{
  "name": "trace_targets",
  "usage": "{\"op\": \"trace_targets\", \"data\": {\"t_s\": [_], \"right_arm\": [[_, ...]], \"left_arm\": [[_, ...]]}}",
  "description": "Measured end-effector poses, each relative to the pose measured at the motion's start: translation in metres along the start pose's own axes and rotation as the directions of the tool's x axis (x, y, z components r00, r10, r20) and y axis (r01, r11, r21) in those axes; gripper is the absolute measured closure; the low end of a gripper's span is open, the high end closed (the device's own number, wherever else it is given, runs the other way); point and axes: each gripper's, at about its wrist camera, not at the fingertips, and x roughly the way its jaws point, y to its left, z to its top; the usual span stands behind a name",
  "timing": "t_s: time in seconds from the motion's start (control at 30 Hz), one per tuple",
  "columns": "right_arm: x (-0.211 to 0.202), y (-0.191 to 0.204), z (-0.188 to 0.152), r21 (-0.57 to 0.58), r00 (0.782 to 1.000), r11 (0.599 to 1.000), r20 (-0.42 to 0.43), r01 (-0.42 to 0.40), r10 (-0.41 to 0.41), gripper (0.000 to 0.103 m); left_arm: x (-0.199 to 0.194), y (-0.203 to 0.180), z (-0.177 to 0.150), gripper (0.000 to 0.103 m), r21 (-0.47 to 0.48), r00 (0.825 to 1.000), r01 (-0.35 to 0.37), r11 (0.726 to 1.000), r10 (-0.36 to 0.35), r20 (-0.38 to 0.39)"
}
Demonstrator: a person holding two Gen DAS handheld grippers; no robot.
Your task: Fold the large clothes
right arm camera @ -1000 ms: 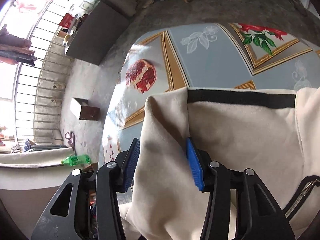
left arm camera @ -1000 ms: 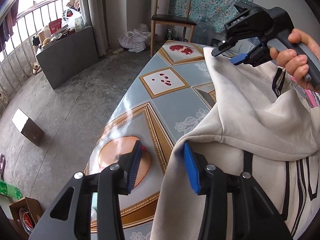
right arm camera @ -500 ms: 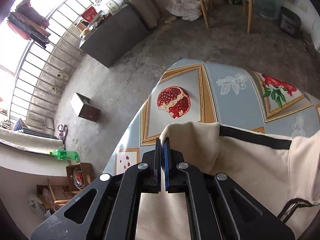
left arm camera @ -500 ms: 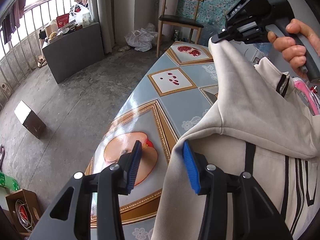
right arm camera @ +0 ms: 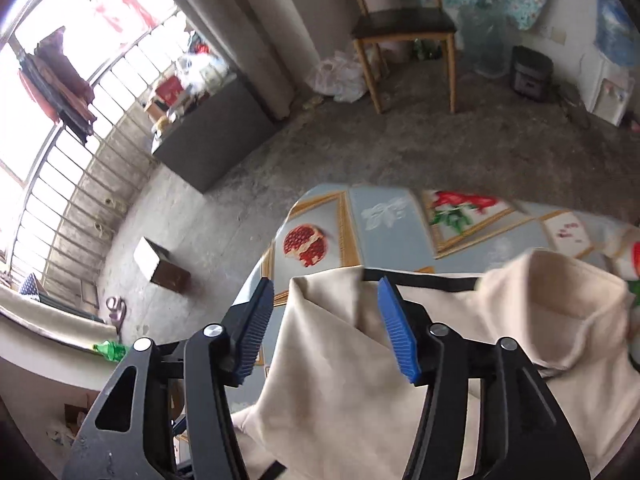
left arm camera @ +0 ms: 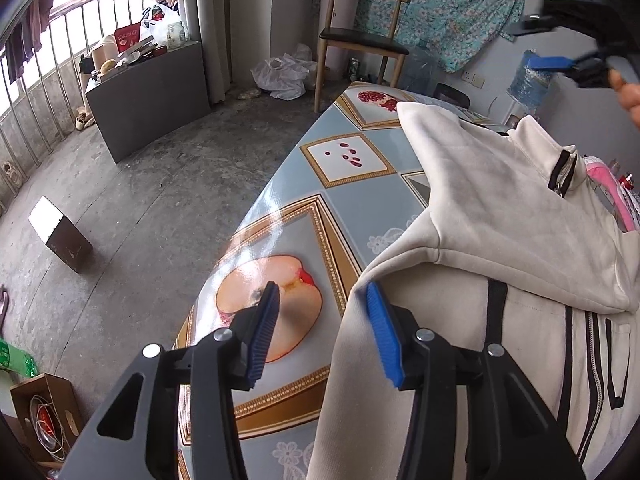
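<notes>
A cream jacket point(left arm camera: 500, 216) with black stripes and a zip lies on the table with the fruit-pattern cloth point(left arm camera: 352, 160); a sleeve is folded across its body. My left gripper point(left arm camera: 322, 330) is open at the jacket's near left edge, holding nothing. My right gripper point(right arm camera: 326, 332) is open and raised above the jacket point(right arm camera: 360, 380), nothing between its pads. It also shows in the left wrist view point(left arm camera: 560, 44) high at the top right, clear of the cloth.
A wooden chair point(left arm camera: 360, 36) stands past the table's far end. A grey cabinet point(left arm camera: 148, 92) stands by the window railing. A small box point(left arm camera: 60, 232) sits on the floor to the left. Pink items point(left arm camera: 612, 192) lie at the table's right.
My right gripper closed on the sleeve end, carried it over, then opened and let it go, rising away. The sleeve now lies on the jacket. My left gripper stayed open in place.
</notes>
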Motion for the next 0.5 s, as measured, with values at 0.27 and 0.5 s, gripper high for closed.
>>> {"op": "trace_targets", "data": {"t_s": [0.27,0.5], "right_arm": [[-0.104,-0.131,-0.119,0.195,0.942,0.921,-0.068,0.337,-0.330,0.040],[-0.068,-0.194,-0.213,0.368,0.889,0.810,-0.204,0.457,-0.410,0.055]], "left_arm": [[-0.015,0.007,-0.004,0.055,0.003,0.999,0.044,0.999,-0.044,-0.003],[-0.035,0.008,-0.008,0.055,0.010,0.999,0.041,0.999,-0.041,0.012]]}}
